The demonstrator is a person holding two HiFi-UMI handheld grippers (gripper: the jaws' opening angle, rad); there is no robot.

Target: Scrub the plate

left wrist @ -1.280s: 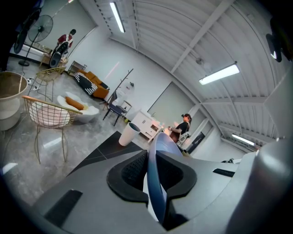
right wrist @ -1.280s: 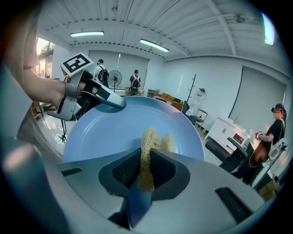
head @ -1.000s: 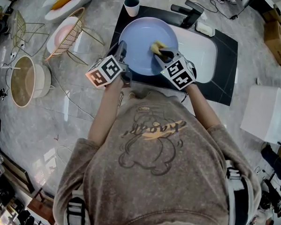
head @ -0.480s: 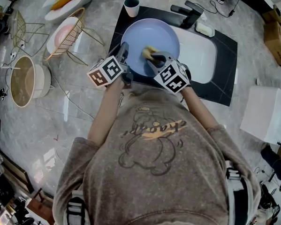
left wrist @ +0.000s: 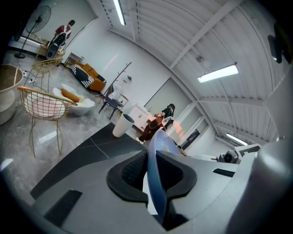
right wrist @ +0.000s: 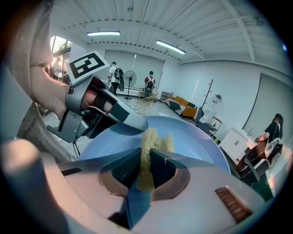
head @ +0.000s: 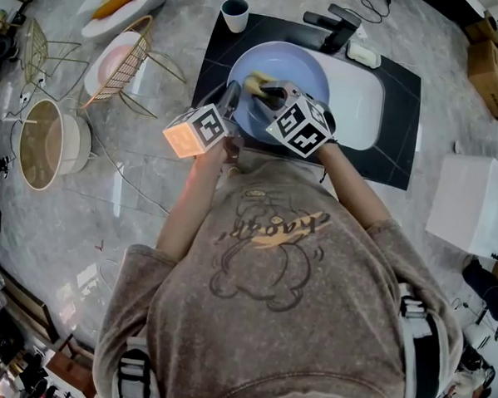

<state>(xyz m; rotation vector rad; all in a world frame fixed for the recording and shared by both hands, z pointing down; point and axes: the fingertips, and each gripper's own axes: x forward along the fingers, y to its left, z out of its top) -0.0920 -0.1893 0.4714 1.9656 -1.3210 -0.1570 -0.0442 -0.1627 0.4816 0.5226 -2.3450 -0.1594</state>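
Far left on the marble counter [head: 142, 180]: a beige pot [head: 44, 142]. Beyond it, a gold wire rack [head: 131, 59] holds a pink plate [head: 110, 62].

A white cup [head: 235, 12] stands at the far left corner of the black mat [head: 395, 118].

Left gripper [head: 231, 95]: jaws nearly together, pads clamped on the near left rim of the blue plate [head: 293, 67]. The left gripper view shows that rim edge-on between the pads [left wrist: 132, 169].

Blue plate: held over the left end of the white sink basin [head: 358, 96]. Whether its far edge rests on the basin cannot be confirmed.

Right gripper [head: 267, 90]: jaws closed on a yellow fibrous scrubber [head: 255, 84]. In the right gripper view, the scrubber [right wrist: 149, 139] stands between the pads and lies against the plate's face [right wrist: 201, 141], just beside the left gripper's tip [right wrist: 132, 121].

A black faucet [head: 333, 24] and a bar of soap [head: 363, 52] sit at the basin's far side.

Right: a white box [head: 474, 202] near, a cardboard box [head: 493, 65] far.
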